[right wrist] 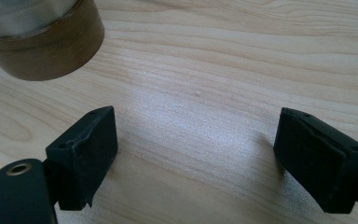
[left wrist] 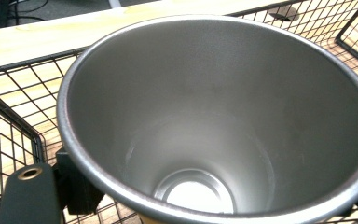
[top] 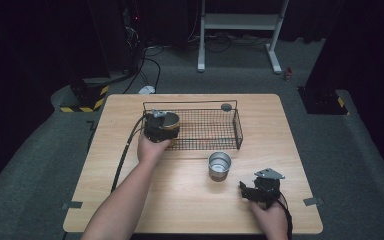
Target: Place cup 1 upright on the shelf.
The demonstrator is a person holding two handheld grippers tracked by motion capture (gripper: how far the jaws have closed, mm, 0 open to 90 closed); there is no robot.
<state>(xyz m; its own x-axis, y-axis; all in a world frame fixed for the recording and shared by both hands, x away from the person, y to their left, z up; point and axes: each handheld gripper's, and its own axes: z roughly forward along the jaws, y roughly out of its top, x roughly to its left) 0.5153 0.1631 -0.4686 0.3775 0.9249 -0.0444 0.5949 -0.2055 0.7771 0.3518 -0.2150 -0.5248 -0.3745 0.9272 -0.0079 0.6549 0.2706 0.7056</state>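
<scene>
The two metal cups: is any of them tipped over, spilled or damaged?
Nothing stands out. One cup stands upright on the table, empty. The left gripper holds the other cup at the wire basket; its inside looks clean and undented.

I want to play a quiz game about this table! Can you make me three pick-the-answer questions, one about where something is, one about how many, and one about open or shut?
1. Where is the cup held by the left gripper?
A. over the wire basket
B. on the floor
C. beside the right gripper

2. How many metal cups are there?
A. one
B. two
C. four

3. How are the right gripper's jaws?
A. shut on a cup
B. shut on nothing
C. open

Answers:
1 A, the held cup has basket mesh around it.
2 B, the held one plus the cup on the table.
3 C, bare wood shows between the jaws.
</scene>
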